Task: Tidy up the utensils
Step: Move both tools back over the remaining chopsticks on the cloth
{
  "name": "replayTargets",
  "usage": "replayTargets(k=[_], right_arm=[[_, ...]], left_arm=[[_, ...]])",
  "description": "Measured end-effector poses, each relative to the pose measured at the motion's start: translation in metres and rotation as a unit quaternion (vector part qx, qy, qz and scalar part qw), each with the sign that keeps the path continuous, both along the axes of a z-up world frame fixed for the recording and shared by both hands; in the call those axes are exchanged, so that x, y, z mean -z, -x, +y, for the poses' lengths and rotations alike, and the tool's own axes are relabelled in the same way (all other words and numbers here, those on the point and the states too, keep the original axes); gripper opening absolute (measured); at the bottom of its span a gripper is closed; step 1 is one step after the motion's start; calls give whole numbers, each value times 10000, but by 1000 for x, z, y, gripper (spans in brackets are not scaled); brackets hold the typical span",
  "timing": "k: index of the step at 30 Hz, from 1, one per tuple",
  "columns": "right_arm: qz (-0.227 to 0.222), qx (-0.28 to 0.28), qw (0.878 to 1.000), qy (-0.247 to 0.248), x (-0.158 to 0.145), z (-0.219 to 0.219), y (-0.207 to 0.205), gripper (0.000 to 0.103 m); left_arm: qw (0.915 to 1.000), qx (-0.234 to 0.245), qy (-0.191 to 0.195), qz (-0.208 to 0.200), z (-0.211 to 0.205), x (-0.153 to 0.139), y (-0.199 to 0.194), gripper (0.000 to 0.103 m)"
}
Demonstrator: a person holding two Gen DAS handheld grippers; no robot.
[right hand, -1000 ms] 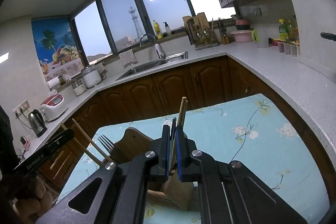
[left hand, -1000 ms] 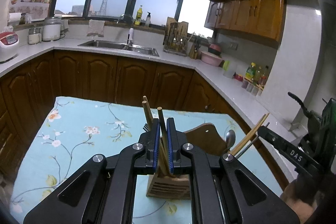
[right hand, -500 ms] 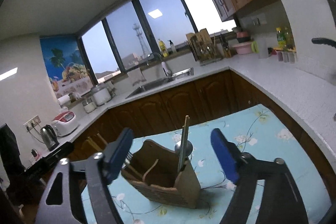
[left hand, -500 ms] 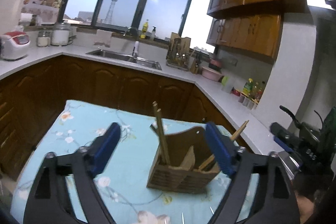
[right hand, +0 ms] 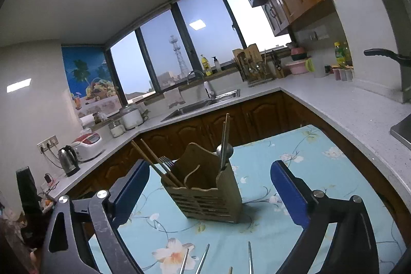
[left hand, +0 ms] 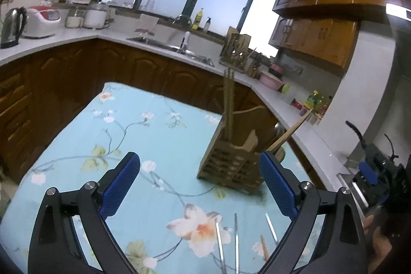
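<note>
A slatted wooden utensil holder (left hand: 231, 166) (right hand: 208, 194) stands on the table's turquoise floral cloth (left hand: 154, 135) (right hand: 308, 171). Wooden chopsticks (left hand: 227, 104) stand upright in it, and one more chopstick (left hand: 290, 132) leans right beside a spoon (left hand: 278, 129). From the right wrist I see leaning chopsticks (right hand: 154, 163), a fork (right hand: 167, 161) and a spoon (right hand: 224, 149) in it. My left gripper (left hand: 200, 186) and right gripper (right hand: 210, 197) hang short of the holder, jaws opening wide and holding nothing. Several loose chopsticks (left hand: 236, 243) (right hand: 203, 258) lie near the front edge.
Dark wooden cabinets under a pale counter (left hand: 308, 135) (right hand: 346, 104) wrap closely around the table's far and right sides. The counter carries a sink (right hand: 205, 102), a kettle (left hand: 11, 27), a rice cooker (left hand: 42, 21) and bottles. The other gripper (left hand: 370, 176) shows at the right edge.
Both grippers were shut on utensils just above the holder. They have opened wide, left those utensils standing in it, and drawn back, so the loose chopsticks in front now show.
</note>
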State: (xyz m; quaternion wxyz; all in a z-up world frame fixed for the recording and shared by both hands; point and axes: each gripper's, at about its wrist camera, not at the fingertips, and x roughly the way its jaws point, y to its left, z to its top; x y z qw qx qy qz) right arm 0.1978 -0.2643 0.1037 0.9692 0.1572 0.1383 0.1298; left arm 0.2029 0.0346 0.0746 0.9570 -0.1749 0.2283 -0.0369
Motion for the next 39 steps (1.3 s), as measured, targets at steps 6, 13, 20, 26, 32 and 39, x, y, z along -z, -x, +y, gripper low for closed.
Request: replayTargets(k=[6,13,20,26,32,39], right_arm=[[232,-108,9997,41,21,-1,-25,97],[824,-1,9940,714,47,18,-45,97],[878,4,9910,1006,59,18,-28,97],[885,-25,9926,828,68,6,10,97],[1077,-131,9901,894,79,3,51,97],[1448,-276,9856,830,88,7,68,74]], left_arm=[[9985,77,-88,536,3,37,-20,96],[9923,-16,-300,1200,12,58,-36,96],[9940,259,-278,1022,-9,59,-38,96],[9947,53,-565,862,-32,53,11,96],[9899,-19,-791,1180,-38,63,58,96],[9865,182,-950,1324,-43,68,71,92]])
